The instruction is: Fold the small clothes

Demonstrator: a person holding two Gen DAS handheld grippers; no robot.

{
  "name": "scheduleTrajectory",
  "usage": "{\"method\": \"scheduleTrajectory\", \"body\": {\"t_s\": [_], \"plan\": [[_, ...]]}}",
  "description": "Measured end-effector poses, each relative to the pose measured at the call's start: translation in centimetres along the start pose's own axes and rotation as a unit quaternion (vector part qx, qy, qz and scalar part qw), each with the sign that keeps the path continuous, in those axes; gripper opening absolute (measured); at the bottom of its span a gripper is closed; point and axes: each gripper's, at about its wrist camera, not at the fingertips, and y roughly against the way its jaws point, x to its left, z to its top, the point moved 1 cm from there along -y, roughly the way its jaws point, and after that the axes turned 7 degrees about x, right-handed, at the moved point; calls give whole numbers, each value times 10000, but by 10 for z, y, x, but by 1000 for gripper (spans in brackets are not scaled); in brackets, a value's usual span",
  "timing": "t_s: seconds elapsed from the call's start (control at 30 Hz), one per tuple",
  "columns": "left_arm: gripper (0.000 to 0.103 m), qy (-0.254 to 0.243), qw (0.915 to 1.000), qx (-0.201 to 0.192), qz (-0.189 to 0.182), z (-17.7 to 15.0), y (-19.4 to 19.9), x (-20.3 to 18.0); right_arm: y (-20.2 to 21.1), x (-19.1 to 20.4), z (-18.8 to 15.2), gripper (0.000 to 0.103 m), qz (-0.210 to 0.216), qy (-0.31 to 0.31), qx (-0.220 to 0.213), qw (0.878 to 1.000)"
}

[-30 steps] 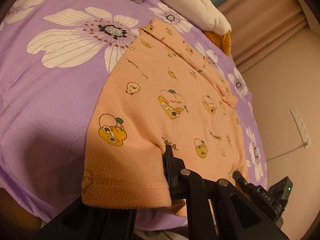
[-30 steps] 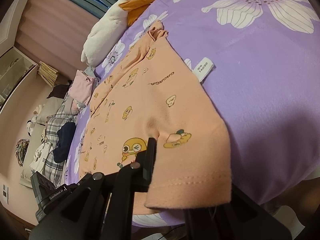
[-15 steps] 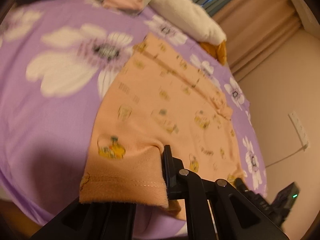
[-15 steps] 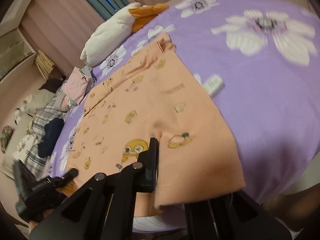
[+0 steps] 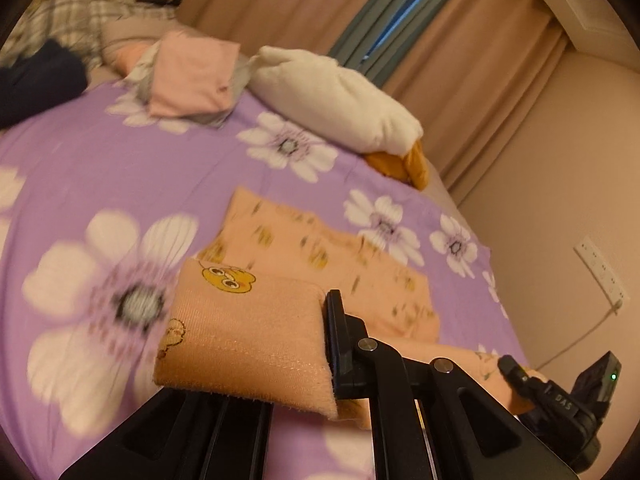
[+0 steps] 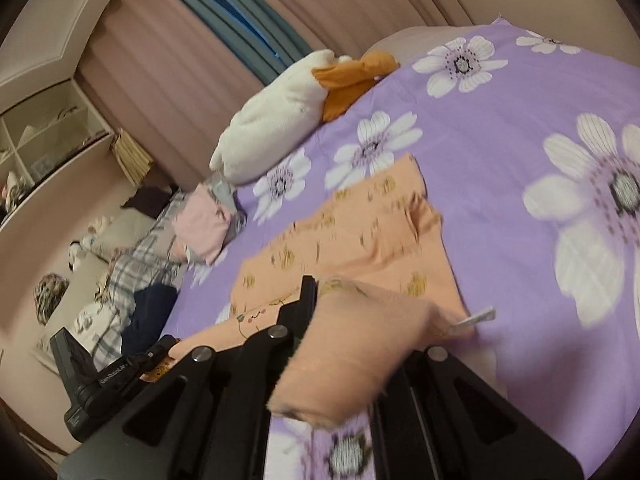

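Dim, warm indoor light; both views motion-blurred.
Fisheye bends and darkens the corners; bedspread (image 5: 120, 168) flowers smear, soft shadows.

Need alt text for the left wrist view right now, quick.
The left gripper is shut on the hem of a peach cartoon-print garment, lifting it off a purple floral bedspread. Beyond lie a white plush toy and folded pink clothing.

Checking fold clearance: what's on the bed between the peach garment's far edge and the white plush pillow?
Only bare purple floral bedsheet lies between the peach garment and the white plush pillow; both wrist views show this.
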Motion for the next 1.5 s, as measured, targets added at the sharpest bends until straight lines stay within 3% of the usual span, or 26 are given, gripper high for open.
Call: {"method": "scheduleTrajectory", "body": {"t_s": [0.13, 0.2, 0.47, 0.57, 0.7, 0.8, 1.0, 1.13, 1.27, 1.4, 1.5], "plan": [[7, -487, 9979, -254, 337, 35, -21, -13, -24, -2, 33, 3, -47, 15, -20, 10000], [7, -666, 9972, -162, 287, 50, -38, -15, -35, -5, 49, 3, -49, -12, -62, 10000], [7, -313, 9977, 485, 357, 80, -129, 21, -109, -27, 110, 3, -415, -88, 339, 9985], [7, -428, 9949, 488, 776, 81, -146, 28, -134, -40, 115, 4, -636, -99, 497, 9967], [7, 32, 9946, 591, 855, 81, -166, 50, -160, -55, 111, 4, -912, -66, 845, 9922], [7, -71, 9903, 741, 1172, 75, -180, 56, -170, -65, 109, 4, -1049, -58, 1020, 9892], [7, 137, 9903, 678, 1207, 77, -172, 62, -176, -74, 113, 4, -961, -274, 1094, 9890], [6, 33, 9898, 275, 1396, 86, -155, 58, -175, -52, 120, 4, -883, 254, 879, 9919], [4, 170, 9925, 207, 1192, 93, -147, 58, -173, -30, 135, 4, -512, 492, 677, 9952], [5, 87, 9855, 363, 1657, 85, -171, 70, -194, -41, 137, 4, -1046, 415, 818, 9903], [4, 414, 9854, 671, 1512, 83, -183, 83, -211, -68, 125, 4, -1113, 142, 1299, 9852]]}}
